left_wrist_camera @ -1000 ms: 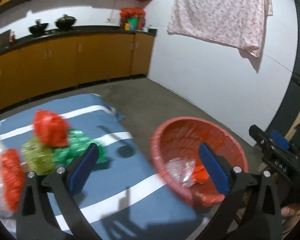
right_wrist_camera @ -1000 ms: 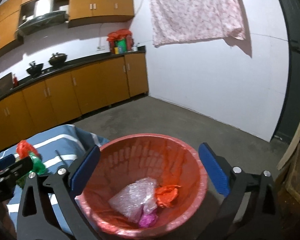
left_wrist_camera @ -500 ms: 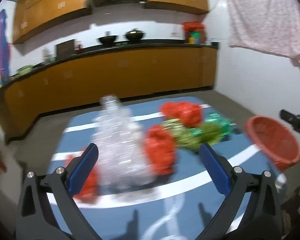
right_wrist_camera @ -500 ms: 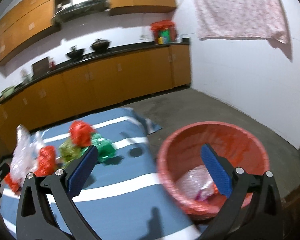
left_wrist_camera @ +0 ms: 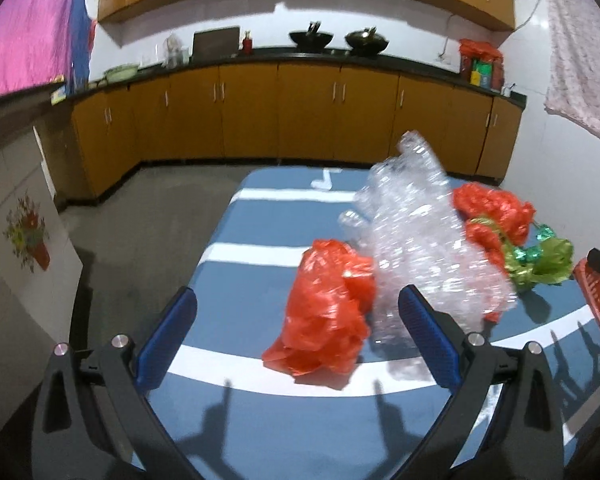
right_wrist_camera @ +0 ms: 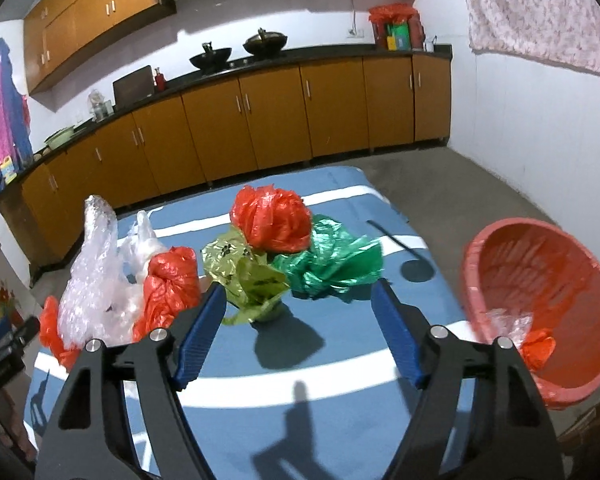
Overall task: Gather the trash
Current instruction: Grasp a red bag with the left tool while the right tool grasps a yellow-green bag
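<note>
Presently, both grippers are hovering over a blue table (right_wrist_camera: 340, 420) with white stripes, each with fingers spread wide and gripping nothing. The left gripper (left_wrist_camera: 298, 340) is facing a crumpled red plastic bag (left_wrist_camera: 324, 316), which is lying between its fingertips' line of sight and touching a large wad of clear bubble wrap (left_wrist_camera: 416, 248) on its right. The right gripper (right_wrist_camera: 298, 338) is pointing at a yellow-green foil wrapper (right_wrist_camera: 252, 280), which is sitting just beside a green plastic bag (right_wrist_camera: 332, 260) and in front of a red bag ball (right_wrist_camera: 272, 220). Another red bag (right_wrist_camera: 168, 284) is resting against the bubble wrap at left. A red basket (right_wrist_camera: 540, 308) is standing off the table's right edge, containing clear plastic and a red scrap.
</note>
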A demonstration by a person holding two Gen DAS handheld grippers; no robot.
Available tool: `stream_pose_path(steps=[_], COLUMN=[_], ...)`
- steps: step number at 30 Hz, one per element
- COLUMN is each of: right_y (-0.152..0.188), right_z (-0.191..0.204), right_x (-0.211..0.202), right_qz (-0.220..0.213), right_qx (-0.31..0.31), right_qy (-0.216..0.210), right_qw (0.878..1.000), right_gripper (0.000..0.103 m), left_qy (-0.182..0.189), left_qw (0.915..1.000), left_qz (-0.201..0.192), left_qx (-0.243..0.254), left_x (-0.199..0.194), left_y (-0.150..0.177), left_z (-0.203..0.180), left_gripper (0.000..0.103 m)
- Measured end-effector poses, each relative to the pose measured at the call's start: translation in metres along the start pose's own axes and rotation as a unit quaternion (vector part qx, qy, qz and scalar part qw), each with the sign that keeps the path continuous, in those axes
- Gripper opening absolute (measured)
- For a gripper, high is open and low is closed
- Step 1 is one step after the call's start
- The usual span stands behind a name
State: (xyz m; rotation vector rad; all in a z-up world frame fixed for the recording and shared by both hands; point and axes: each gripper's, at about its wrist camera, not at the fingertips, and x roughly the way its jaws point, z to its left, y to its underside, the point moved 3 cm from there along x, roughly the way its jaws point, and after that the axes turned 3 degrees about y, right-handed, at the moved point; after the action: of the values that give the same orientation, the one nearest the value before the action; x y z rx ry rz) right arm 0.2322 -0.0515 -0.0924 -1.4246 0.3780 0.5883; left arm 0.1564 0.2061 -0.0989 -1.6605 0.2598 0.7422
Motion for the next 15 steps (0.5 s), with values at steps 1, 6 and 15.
stream_pose_path(steps=[1,6,15], right_y=[0.0,0.0,0.002], right_z=[0.001,0.009,0.021], right_x=[0.003,0.022,0.039], right_qz=[0.003,0.025,0.042], right_qx=[0.001,-0.003,-0.028], right_qy=[0.0,0.001,-0.003], right_qw=[1.0,1.0,0.999], right_gripper=[0.074,0.067,0.052], left_qy=[0.002,0.015,0.039], left_qw=[1.0,0.9988,0.9965], left_qz=[0.006,0.041,0.067], left_qx=[-0.003,-0.022,-0.031], left_x=[0.005,0.03,0.049], left_y=[0.001,0.005,0.006], left_z=[0.002,0.007,0.005], left_gripper=[0.099,0.098,0.069])
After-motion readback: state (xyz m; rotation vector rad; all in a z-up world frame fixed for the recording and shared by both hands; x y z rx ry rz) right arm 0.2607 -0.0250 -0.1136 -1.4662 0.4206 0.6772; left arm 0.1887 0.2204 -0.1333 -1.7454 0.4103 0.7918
